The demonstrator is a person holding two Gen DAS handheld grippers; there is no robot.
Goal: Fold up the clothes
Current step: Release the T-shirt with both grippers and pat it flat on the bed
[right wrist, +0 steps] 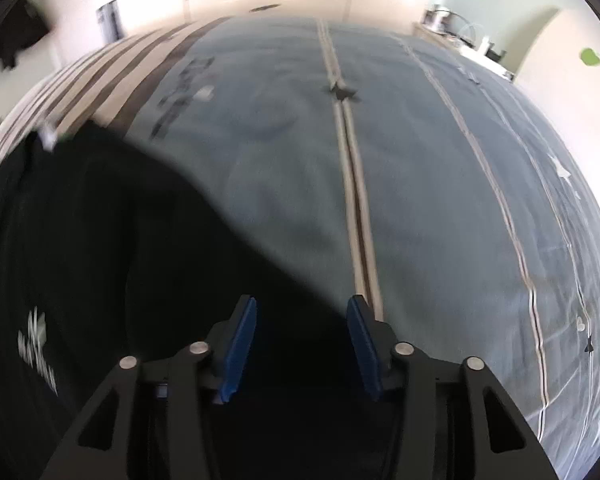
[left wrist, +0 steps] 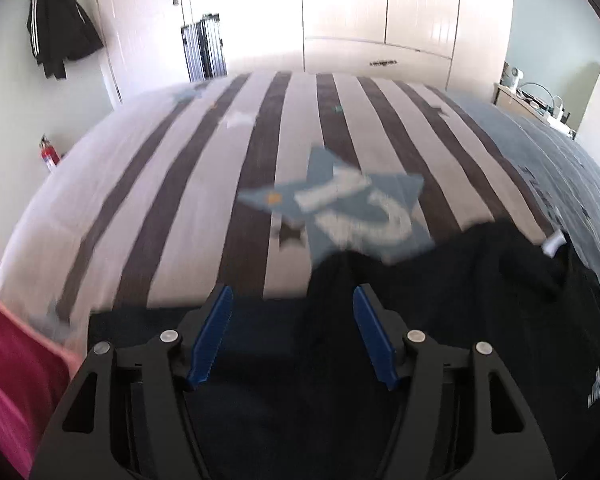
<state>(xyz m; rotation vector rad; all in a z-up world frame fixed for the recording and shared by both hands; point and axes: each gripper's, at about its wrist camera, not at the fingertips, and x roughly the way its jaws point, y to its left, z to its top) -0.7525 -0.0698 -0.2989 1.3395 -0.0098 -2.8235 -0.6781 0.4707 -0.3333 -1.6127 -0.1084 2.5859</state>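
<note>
A black garment [left wrist: 480, 300] with a small white logo lies spread on the bed [left wrist: 180, 184], over the border between the striped part of the cover and the blue-grey part. The left gripper [left wrist: 292, 300] hangs over its near edge with blue pads wide apart, grasping nothing. The right gripper [right wrist: 302, 312] is likewise spread and empty above the cloth's right edge, and a pink cloth [left wrist: 16, 372] sits at far left.

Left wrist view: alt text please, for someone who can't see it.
The open left gripper hovers over a black garment lying on a striped bedspread with a blue star print. A pink cloth sits at lower left; a black jacket hangs on the far wall.
</note>
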